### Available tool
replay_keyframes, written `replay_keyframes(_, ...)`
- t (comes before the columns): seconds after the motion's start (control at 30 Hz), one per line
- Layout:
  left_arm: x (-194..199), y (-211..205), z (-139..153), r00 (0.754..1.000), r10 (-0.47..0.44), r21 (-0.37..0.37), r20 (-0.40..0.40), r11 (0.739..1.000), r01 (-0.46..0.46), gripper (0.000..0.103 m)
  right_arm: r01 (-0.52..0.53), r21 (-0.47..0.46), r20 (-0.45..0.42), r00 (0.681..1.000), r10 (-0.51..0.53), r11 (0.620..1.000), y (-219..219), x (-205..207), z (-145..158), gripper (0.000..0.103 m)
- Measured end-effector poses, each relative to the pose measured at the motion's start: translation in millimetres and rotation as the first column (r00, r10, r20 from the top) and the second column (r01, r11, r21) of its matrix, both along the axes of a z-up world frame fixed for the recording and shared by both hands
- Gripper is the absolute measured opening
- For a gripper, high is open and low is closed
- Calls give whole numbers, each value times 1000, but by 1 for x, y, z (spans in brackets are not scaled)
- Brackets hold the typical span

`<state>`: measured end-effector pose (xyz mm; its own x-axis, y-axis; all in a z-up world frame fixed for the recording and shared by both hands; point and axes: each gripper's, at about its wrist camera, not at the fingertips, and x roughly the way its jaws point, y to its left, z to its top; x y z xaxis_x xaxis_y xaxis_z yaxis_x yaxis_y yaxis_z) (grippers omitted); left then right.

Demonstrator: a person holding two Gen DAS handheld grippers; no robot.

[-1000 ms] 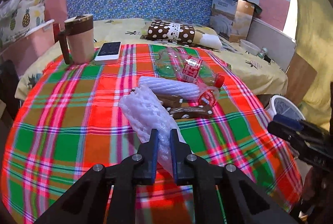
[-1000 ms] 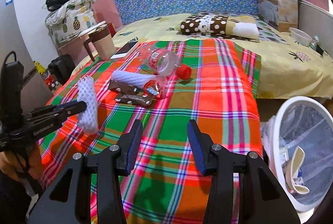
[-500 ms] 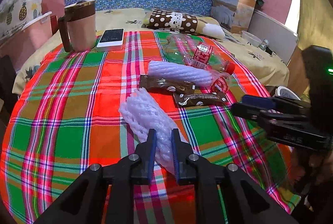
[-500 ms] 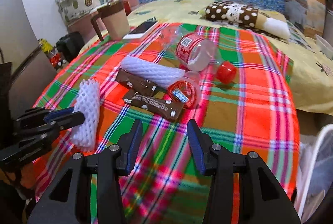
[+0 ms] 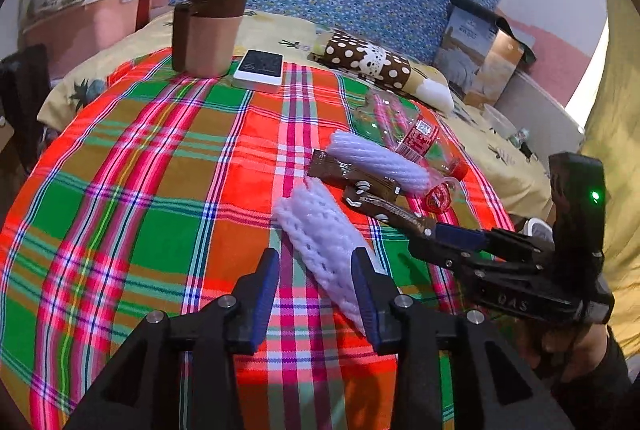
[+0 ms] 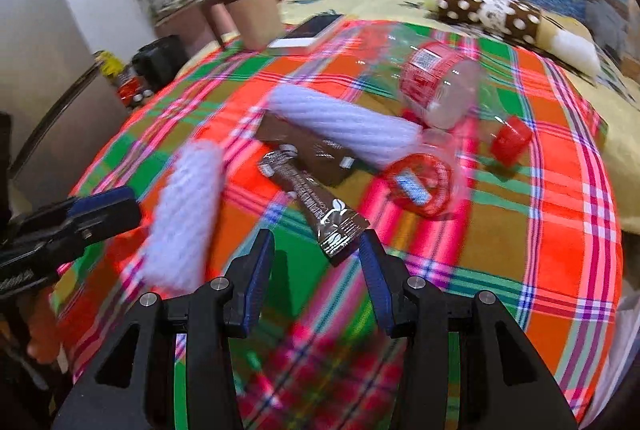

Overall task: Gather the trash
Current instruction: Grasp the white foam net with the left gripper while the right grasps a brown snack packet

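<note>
Now the left gripper (image 5: 314, 290) is standing with its jaws just opened around the near foam net (image 5: 324, 246), which is lying loose on the plaid surface (image 5: 160, 198), seemingly so it can be regripped. Meanwhile the right gripper (image 6: 316, 270) is hovering with jaws parted and empty over the coffee sachet (image 6: 316, 206), probably lining up to pinch that wrapper's near end.

Left side of the plaid tablecloth (image 5: 120, 198) bare, mug (image 5: 210, 30) and phone (image 5: 259, 69) at far edge, wrappers (image 6: 316, 202) and bottles (image 6: 436, 86) crowding the right half
</note>
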<state>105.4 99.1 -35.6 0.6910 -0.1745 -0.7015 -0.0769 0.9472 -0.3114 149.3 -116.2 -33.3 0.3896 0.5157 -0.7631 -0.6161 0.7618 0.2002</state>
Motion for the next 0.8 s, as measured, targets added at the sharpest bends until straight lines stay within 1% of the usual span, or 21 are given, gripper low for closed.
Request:
replay_keyframes(0.03, -1, 1, 0, 1000, 4, -9, 0, 1000, -4, 44, 11, -6, 18, 1000, -11, 1000, -2, 0, 3, 47)
replay_keyframes(0.17, 0, 1, -3, 1000, 11, -34, -6, 999, -11, 45, 15, -2, 32, 999, -14, 1000, -4, 6, 5, 47)
replay_keyframes(0.27, 2, -2, -7, 1000, 14, -46, -12, 999, -14, 45, -31, -9, 46, 998, 31, 999, 3, 7, 4, 47)
replay_keyframes(0.33, 3, -2, -9, 1000, 22, -55, -13, 998, -23, 45, -57, -15, 53, 997, 58, 998, 9, 16, 2, 47)
replay_keyframes(0.53, 7, -3, -13, 999, 32, -69, -20, 997, -33, 45, -107, -63, 39, 993, 109, 992, 17, 28, -6, 46)
replay_keyframes(0.57, 8, -3, -13, 999, 33, -70, -22, 997, -34, 45, -108, -69, 38, 993, 110, 992, 17, 28, -7, 43)
replay_keyframes(0.6, 9, -4, -14, 999, 32, -69, -22, 997, -34, 45, -109, -78, 37, 993, 112, 991, 17, 28, -7, 33)
replay_keyframes(0.63, 9, -5, -14, 999, 31, -69, -23, 997, -32, 45, -107, -81, 40, 993, 111, 991, 16, 27, -7, 28)
replay_keyframes(0.7, 10, -8, -14, 999, 27, -70, -22, 997, -28, 45, -101, -74, 37, 994, 104, 992, 11, 24, -5, 24)
replay_keyframes(0.8, 14, -14, -14, 1000, 16, -73, -22, 997, -18, 45, -73, -72, 41, 996, 76, 995, 4, 18, -4, 22)
